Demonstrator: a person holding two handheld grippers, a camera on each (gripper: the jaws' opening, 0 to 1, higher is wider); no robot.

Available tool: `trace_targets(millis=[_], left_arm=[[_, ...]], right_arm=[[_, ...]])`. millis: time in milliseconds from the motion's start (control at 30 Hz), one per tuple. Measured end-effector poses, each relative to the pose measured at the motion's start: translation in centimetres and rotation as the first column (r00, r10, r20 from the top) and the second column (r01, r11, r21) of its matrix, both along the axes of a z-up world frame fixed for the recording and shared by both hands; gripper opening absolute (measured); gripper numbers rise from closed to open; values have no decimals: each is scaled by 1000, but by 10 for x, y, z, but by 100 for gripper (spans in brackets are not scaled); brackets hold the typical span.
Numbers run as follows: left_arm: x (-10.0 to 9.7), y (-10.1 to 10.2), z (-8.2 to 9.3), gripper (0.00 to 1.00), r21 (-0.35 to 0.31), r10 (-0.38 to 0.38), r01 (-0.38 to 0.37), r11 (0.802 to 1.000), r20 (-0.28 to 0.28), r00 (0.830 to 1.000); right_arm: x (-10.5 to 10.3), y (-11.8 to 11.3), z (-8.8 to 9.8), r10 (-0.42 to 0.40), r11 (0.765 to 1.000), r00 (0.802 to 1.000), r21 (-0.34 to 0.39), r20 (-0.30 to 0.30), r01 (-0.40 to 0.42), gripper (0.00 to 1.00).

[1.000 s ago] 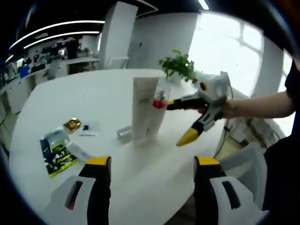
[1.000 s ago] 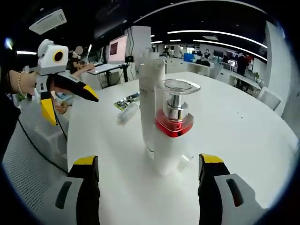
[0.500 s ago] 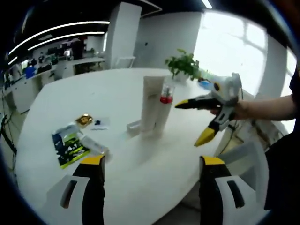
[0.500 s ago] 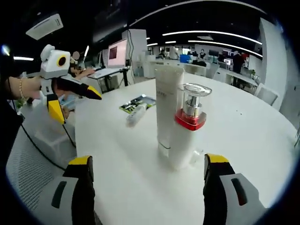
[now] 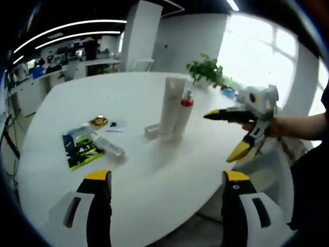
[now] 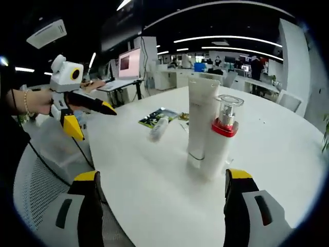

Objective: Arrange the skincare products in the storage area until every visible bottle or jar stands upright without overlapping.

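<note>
- Upright on the round white table [image 5: 154, 175], a tall white tube [image 5: 170, 107] and a pump bottle [image 5: 183, 117] with a red collar and clear cap stand side by side, touching or nearly so.
- From the right gripper view the white tube [image 6: 199, 123] stands just left of the pump bottle [image 6: 221, 135], both vertical, near the middle of the table [image 6: 154, 195].
- A small clear jar [image 5: 151, 130] sits at the foot of the tube in the left gripper view; whether it touches the tube I cannot tell.
- Further left on the table lie a green-and-black packet [image 5: 82, 152], a pale tube on its side [image 5: 109, 147] just beside it, and a small gold sachet [image 5: 98, 121] near a small flat white piece with a blue mark [image 5: 116, 126].
- In the right gripper view the packet [image 6: 157, 117] and the lying tube [image 6: 159, 127] sit beyond and to the left of the standing pair.
- The left gripper [image 5: 164, 180] has its fingers spread wide and holds nothing, above the table's near edge, well apart from the bottles.
- It also appears in the right gripper view as the left gripper [image 6: 92, 118], held in a hand, its yellow-tipped fingers apart and empty, off the table's left side.
- The right gripper [image 6: 164, 177] has its fingers spread wide and empty, facing the standing pair from a distance.
- In the left gripper view the right gripper [image 5: 226, 133] is held by a hand at the table's right side, fingers apart, holding nothing.
- A potted green plant [image 5: 205, 69] stands at the far side of the table.
</note>
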State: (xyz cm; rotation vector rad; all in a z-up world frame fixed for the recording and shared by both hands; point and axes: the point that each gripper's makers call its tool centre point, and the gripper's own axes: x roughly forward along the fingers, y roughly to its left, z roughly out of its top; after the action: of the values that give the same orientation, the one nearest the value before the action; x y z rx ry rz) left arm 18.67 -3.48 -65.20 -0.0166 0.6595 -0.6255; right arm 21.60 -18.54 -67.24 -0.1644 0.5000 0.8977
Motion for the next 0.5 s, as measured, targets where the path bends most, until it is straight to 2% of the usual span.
trace_targets(millis=[100,300,400,500], left_arm=[[-2,5,4,96,-34,-3,4,999,9,1000],[-10,15,-5,99,-27,-30,28,999,-42,999],[-15,22,-11,99,-17,-54,53,998,-70,996],[-15,34,-13,99,-27,-40,37,999,-89,995]], right_arm=[[0,1,-2,-35,999,999,14,-18,35,100],[-11,7,-11,-107,994,993,23,-56,108,100],[-14,7,-12,-124,992,990,-5,-72,124,100],[-14,8,-8,-142,990,988,-19,-56,141,100]])
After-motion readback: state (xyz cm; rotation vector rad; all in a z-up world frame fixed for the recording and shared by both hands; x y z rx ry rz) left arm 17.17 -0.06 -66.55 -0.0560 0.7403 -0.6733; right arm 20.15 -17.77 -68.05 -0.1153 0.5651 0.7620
